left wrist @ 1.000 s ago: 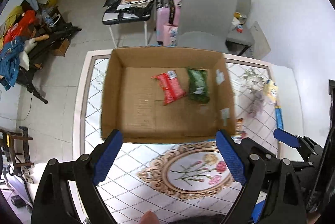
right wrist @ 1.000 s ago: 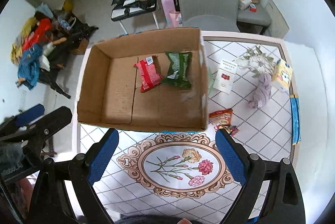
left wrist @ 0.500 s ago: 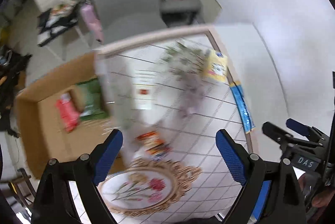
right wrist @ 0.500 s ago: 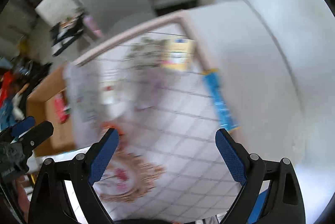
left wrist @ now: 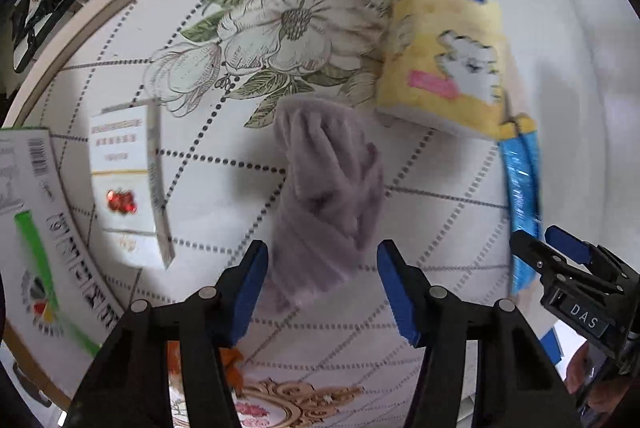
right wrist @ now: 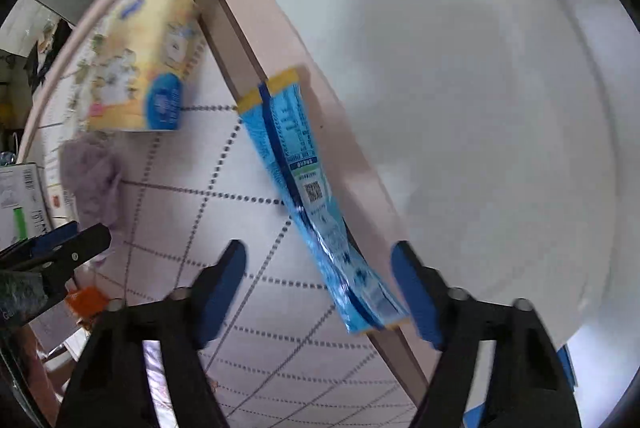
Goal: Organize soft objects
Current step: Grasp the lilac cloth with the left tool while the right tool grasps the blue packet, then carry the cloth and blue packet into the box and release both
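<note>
My left tongs (left wrist: 320,280) have just been closing around one lilac sock (left wrist: 324,196) lying mid-worktop (left wrist: 200,188); its lower end sits between the pads, and they may already touch it, though blur hides that. My right tongs (right wrist: 320,292), also closing, straddle one blue packet (right wrist: 304,188) at the worktop's edge, pads apart. One yellow pack (left wrist: 444,64) lies beside the sock.

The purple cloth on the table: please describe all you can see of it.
The purple cloth looks soft and fuzzy, pale lilac, crumpled into folds. It lies on the patterned table, just below the printed flower, near the yellow pack. Its lower end sits between the left tool's blue pads; contact is unclear.
</note>
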